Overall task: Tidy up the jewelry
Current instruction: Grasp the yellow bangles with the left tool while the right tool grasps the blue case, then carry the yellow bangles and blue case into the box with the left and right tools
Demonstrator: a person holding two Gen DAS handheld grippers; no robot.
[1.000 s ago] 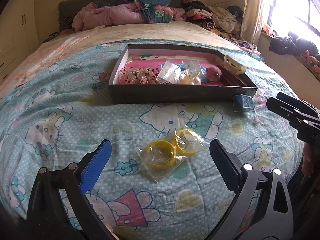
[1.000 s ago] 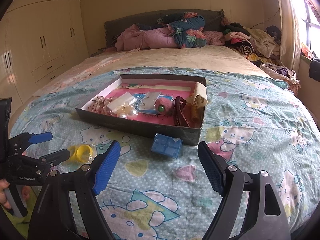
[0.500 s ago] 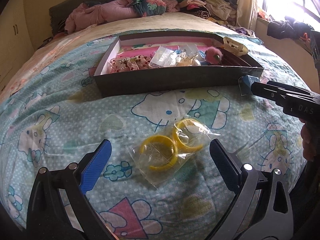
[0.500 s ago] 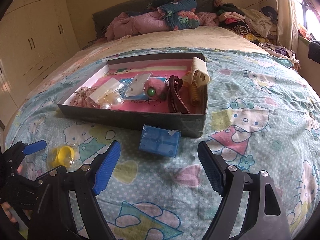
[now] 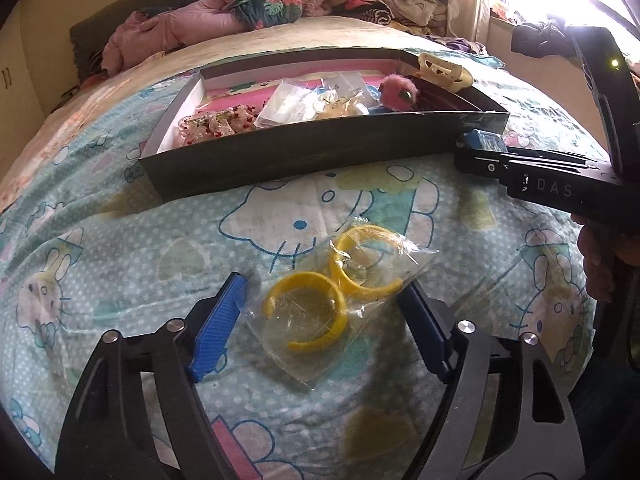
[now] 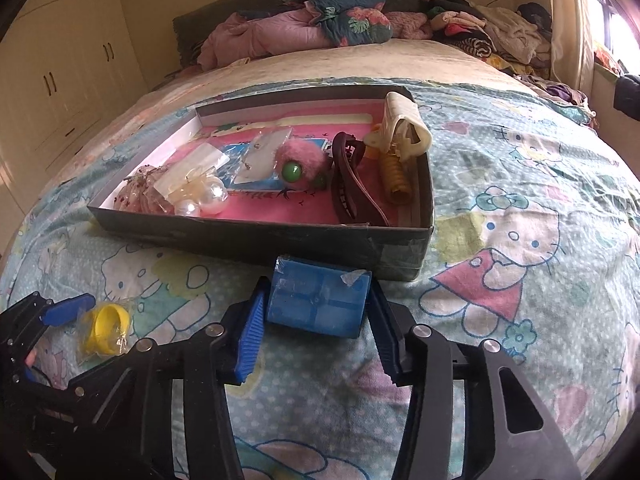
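Note:
A clear bag with two yellow bangles (image 5: pixel 332 300) lies on the cartoon bedspread. My left gripper (image 5: pixel 323 284) straddles it with its jaws closing; the blue pads (image 5: pixel 218 324) stand at the bag's edges without visibly pressing. A small blue box (image 6: pixel 318 300) rests just in front of the dark tray (image 6: pixel 260 236). My right gripper (image 6: pixel 318 287) has the box between its closing jaws, pads close beside its sides. The left wrist view catches the right gripper's tips (image 5: pixel 480 164) at the blue box (image 5: pixel 486 142). The bag (image 6: pixel 106 330) shows at the right wrist view's left.
The tray (image 5: pixel 320 152) holds a pink pompom (image 6: pixel 300 160), pearls (image 6: pixel 204 196), a brown hair claw (image 6: pixel 352 184), a cream claw (image 6: pixel 404 128) and small packets. Pillows and clothes (image 6: pixel 320 20) pile at the bed's head. Wardrobe doors (image 6: pixel 60 80) stand left.
Both grippers have come forward and down over their items. The left jaws narrowed around the bangle bag, the right jaws narrowed around the blue box.

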